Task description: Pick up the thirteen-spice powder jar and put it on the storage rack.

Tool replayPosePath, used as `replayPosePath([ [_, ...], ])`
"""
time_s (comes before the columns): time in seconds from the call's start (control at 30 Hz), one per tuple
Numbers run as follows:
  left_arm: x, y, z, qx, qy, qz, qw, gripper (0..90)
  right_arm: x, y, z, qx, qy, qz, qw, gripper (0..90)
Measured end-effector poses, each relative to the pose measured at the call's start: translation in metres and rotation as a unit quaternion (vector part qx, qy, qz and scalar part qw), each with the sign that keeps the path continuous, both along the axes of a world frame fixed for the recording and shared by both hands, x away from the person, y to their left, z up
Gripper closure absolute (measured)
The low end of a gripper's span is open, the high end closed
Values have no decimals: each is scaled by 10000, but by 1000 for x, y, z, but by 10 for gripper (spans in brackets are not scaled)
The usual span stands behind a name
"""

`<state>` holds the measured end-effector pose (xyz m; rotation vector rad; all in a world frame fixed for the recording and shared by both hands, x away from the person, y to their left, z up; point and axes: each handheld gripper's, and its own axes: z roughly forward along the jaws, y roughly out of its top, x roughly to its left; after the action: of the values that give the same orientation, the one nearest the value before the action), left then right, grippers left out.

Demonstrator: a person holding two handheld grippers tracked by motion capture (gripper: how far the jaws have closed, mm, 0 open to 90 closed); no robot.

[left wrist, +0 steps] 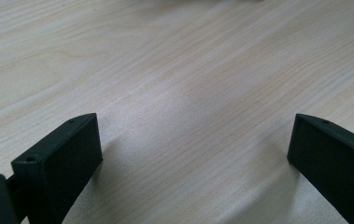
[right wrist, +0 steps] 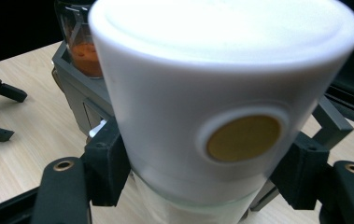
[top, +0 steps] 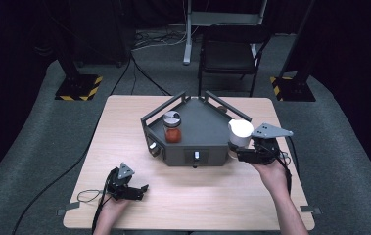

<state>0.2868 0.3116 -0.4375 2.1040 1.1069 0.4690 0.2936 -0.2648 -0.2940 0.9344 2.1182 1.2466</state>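
White jar (right wrist: 212,116) squeezed by right gripper (top: 242,149) beside grey rack (top: 193,142). Left gripper (top: 129,188) wide open, empty. Might slip, bump rack, spill.

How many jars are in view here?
2: a jar with orange-red contents stands on the grey tray; a white-lidded jar is clamped in the right gripper at the tray's right edge.

Table (top: 124,122) lit from overhead, surroundings dark; white jar (right wrist: 221,93) overexposed, soft-focus up close; soft jaw shadows.
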Motion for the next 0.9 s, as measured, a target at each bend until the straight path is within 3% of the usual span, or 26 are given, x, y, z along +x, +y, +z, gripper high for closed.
replayPosePath([
  [0.9,0,0,0,4,3,-8,10000,26,30,28,5,105,-42,-51,9999,293],
])
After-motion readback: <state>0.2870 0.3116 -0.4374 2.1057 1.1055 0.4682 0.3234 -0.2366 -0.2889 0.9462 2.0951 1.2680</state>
